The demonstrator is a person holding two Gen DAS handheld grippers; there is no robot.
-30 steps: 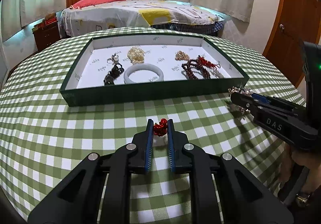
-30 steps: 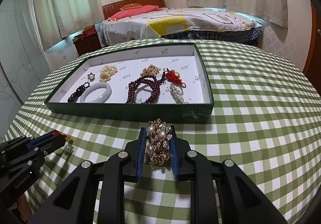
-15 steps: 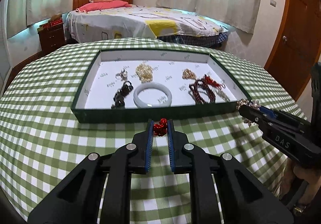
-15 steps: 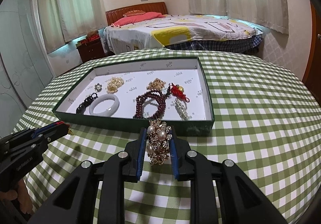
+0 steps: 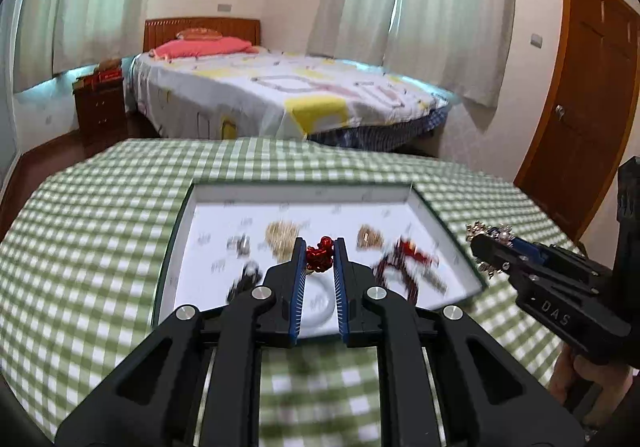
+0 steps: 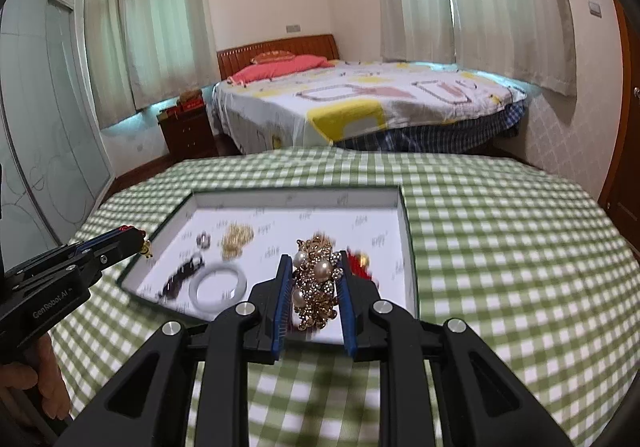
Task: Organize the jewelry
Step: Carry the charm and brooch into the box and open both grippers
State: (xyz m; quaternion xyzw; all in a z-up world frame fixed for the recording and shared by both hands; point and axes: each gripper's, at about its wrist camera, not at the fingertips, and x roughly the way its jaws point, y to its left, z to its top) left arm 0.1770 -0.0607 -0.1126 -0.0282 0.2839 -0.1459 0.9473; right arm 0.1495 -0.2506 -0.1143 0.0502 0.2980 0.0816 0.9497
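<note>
red charm [image 5: 319, 254] pinched in my left gripper [image 5: 318, 259], over tray [image 5: 448, 231] near edge | pearl brooch [image 6: 316, 283] clamped in right gripper [image 6: 314, 287], above tray's near-right corner | next: I'd lower each over bare white floor, clear of bangle [image 6: 218, 285] and beads [image 5: 396, 271], then release gently.

Soft curtained daylight — tray [image 5: 182, 215] motion-blurred (fisheye-bent edges).

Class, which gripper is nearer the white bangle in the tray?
Left. The left gripper, holding a red charm, hovers above the bangle; the right gripper holds a brooch further right.
</note>
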